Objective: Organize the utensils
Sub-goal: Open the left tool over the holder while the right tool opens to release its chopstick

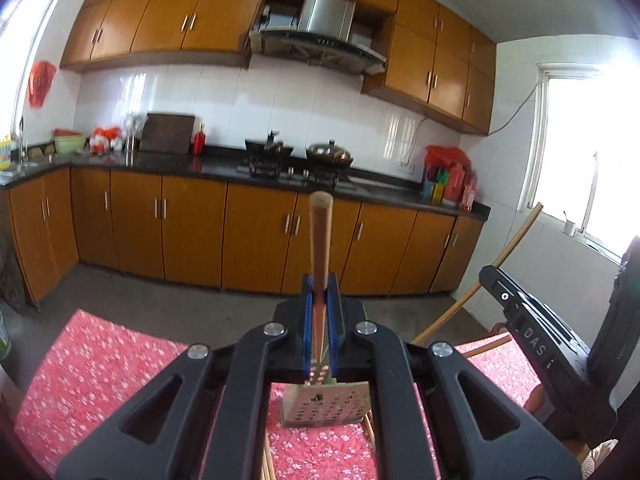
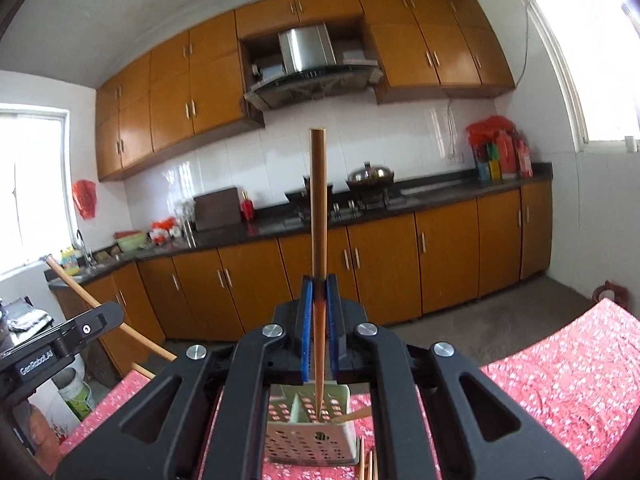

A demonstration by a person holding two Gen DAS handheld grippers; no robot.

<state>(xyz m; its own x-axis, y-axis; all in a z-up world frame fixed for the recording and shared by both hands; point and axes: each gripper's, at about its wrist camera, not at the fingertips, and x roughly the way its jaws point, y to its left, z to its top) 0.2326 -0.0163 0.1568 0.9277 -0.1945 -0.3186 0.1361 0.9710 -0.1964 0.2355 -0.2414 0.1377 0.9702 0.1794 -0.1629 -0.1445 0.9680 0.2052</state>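
1. Orange kitchen cabinets (image 1: 192,220) and a dark worktop filled the background, while the work itself sat on a table under a red flowered cloth (image 1: 100,360).
2. Left gripper (image 1: 320,300): its blue-padded fingers were clenched on a round wooden handle (image 1: 321,236), whose long axis ran straight ahead along the fingers and stood close to upright over the holder.
3. Right gripper (image 2: 319,300): its fingers were clenched on a single chopstick (image 2: 318,208), also running along the fingers, its thin end pointing down into the utensil holder (image 2: 312,436).
4. The perforated pale-green holder stood on the cloth directly below both grippers; in the right wrist view the chopstick tip appeared to sit inside the right-hand compartment, beside the central divider, though whether it touched the bottom could not be told.
5. Another stick already leaned in that compartment towards the right rim, so free room there was narrower on that side.
6. More loose chopsticks (image 2: 368,466) lay on the cloth just in front of the holder.
7. Judging by this, the right gripper was nearer to finishing: a straight downward release should do, keeping clear of the divider and rim.
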